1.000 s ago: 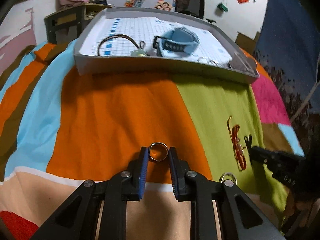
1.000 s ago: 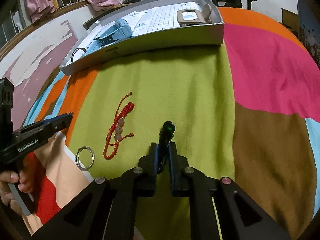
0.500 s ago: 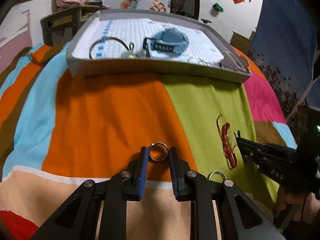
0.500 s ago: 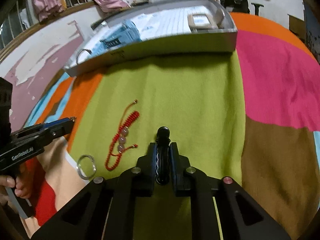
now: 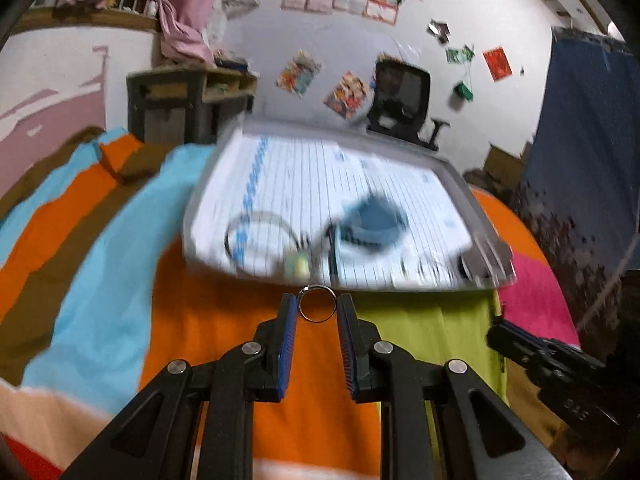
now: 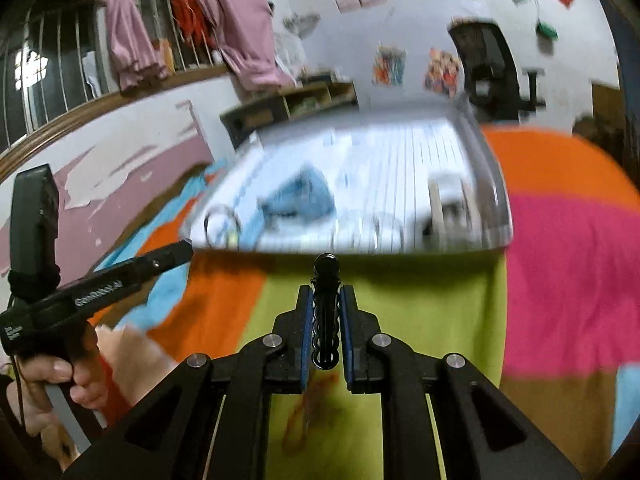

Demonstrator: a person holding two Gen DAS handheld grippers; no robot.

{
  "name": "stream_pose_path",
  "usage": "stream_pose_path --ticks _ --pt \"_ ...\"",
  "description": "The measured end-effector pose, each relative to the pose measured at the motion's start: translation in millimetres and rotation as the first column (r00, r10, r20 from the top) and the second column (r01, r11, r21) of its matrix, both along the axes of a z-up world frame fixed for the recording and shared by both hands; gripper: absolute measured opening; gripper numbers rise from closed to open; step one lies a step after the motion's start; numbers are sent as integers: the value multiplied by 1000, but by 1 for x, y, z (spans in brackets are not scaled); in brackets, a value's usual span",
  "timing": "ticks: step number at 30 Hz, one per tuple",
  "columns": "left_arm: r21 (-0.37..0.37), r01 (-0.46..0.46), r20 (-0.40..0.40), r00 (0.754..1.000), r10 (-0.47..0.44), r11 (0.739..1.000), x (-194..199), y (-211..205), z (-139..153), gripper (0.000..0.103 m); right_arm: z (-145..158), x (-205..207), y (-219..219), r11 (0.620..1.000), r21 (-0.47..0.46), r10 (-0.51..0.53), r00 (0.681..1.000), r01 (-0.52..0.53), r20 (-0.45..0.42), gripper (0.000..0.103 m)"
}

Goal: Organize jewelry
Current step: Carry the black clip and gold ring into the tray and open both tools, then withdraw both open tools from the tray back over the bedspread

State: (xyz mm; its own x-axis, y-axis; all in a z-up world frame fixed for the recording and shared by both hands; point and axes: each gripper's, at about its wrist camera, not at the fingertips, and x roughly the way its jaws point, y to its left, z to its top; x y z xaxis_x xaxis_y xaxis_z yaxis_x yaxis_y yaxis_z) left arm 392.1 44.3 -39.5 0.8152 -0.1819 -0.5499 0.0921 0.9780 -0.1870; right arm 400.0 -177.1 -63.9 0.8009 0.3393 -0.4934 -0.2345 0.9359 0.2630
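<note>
Silver ring (image 5: 318, 309) is clamped by the left gripper (image 5: 317, 322), a black hair clip (image 6: 327, 312) by the right gripper (image 6: 327, 332), both short of the half-filled tray (image 5: 486, 236); a red bracelet (image 6: 308, 408) is left on the blanket.

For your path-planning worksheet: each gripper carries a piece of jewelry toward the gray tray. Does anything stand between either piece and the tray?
Nothing visible does. The left gripper holds the silver ring and the right gripper the black hair clip; only bare blanket lies before the tray.
</note>
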Motion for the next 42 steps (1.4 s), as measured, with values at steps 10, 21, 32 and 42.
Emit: stream_pose_path --ticks 10,21,32,42 --pt "89 -32 10 999 31 996 64 15 2 20 26 71 5 999 -36 -16 999 17 31 12" --pt "-7 7 -85 996 -7 1000 82 17 -26 20 -10 97 17 996 -84 -25 995 17 -98 12" --pt "-22 -97 -36 995 96 995 54 26 -8 77 20 72 11 993 -97 -68 998 66 -12 40" --pt "-40 -181 107 977 185 983 -18 34 35 103 84 3 -9 990 -81 -91 967 113 240 97"
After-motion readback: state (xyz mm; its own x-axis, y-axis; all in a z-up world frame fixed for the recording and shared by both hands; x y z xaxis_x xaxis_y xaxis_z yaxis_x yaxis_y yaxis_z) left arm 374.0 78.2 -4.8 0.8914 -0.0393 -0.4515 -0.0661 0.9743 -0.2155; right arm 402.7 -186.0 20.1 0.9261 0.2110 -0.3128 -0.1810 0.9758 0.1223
